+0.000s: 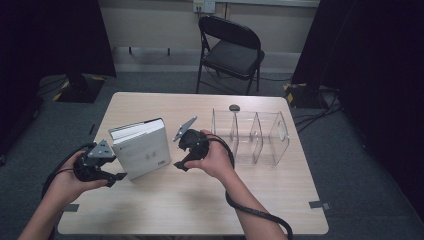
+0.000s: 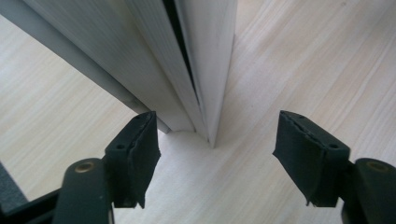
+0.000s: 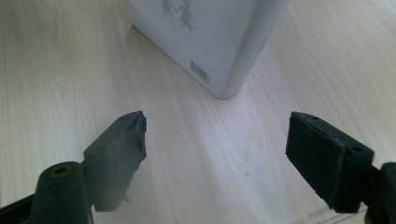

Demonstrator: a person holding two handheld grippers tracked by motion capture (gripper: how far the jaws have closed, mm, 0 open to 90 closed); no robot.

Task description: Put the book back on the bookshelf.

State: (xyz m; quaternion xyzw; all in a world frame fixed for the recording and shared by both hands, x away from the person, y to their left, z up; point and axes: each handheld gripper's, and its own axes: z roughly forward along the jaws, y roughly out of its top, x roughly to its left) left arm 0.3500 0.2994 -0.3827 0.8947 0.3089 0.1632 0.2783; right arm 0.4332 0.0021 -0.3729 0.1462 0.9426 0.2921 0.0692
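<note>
At about nine o'clock from the worktop's middle, a white book stands upright on its lower edge, leaning a little, its barcoded cover facing the person. No hand holds it. The left gripper sits low at the book's seven o'clock corner; in the left gripper view its fingers stand parted to a middling width, with the bottom corner of the book ahead of them and no pad pressing on it. The right gripper hangs just off the book's three o'clock edge, and in the right gripper view its fingers are spread wide over bare wood, the book's spine corner beyond them.

The risk, as I judge it, is a topple. The book rests on a narrow edge with its pages slightly fanned, so a nudge from either gripper could tip it flat or slide it across the smooth wood. If the left fingers closed from here, they might catch only the cover or a few pages, and the book would fall open. A clear divided rack stands at the book's three o'clock, behind the right hand; a book swung that way while held askew could strike a divider and shift the light rack.
</note>
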